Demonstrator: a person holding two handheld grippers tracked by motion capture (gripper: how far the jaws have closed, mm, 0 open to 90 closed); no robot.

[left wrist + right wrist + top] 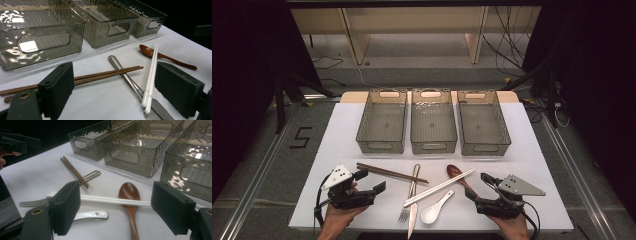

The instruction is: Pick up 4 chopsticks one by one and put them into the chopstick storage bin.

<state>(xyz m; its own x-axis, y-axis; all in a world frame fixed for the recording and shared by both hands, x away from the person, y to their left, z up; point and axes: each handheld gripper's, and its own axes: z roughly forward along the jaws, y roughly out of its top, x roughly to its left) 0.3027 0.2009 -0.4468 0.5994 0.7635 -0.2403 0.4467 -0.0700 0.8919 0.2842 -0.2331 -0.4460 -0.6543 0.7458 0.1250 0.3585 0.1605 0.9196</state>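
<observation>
On white table (522,150), cutlery, both grippers agape

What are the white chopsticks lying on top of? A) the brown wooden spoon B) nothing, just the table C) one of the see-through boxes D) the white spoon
A: the white chopsticks cross over the brown wooden spoon, just below its bowl, as the right gripper view shows; the white spoon lies beside them on the table.

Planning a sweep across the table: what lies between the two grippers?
In the high view, between the left gripper and right gripper: brown chopsticks, fork, knife, white chopsticks, white spoon, wooden spoon.
</observation>
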